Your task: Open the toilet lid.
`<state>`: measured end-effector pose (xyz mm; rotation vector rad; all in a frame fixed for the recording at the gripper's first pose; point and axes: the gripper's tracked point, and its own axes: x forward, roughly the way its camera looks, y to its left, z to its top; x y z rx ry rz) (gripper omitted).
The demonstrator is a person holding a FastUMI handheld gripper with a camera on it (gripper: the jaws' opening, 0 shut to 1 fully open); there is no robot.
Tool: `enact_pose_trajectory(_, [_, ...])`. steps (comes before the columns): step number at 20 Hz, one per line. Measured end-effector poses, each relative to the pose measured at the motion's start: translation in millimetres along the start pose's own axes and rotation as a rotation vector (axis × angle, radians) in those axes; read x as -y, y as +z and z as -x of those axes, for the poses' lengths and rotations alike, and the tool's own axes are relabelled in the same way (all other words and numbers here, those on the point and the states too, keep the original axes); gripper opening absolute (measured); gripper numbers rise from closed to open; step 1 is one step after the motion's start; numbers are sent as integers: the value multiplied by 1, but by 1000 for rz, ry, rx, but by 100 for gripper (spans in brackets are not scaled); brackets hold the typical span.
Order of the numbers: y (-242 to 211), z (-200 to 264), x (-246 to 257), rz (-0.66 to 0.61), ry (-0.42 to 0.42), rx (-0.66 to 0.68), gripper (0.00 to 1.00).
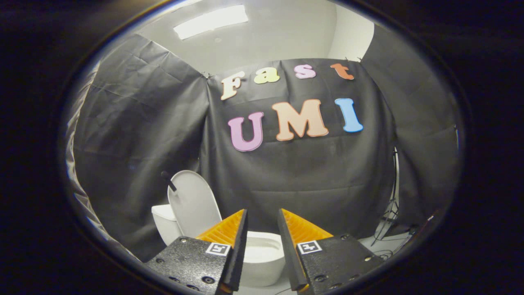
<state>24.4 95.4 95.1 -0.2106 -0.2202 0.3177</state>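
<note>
A white toilet (264, 262) stands on the floor beyond my fingers, its bowl showing in the gap between them. Its white oval lid (192, 203) stands raised, leaning back toward the cistern (163, 223), left of my left finger. A short black handle (168, 180) sticks out from the lid's upper left edge. My gripper (263, 213) is open, with nothing between its orange-ribbed fingers (225, 229), and it hangs above and in front of the bowl, apart from the lid.
Black cloth walls close in behind and on both sides of the toilet. A thin black stand with cables (391, 221) rests at the right by the wall, with wires trailing on the pale floor.
</note>
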Motion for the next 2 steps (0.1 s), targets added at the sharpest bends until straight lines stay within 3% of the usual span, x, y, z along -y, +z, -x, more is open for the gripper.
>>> enact_pose_trajectory(2, [-13,12,5,-6,-6,-20,45])
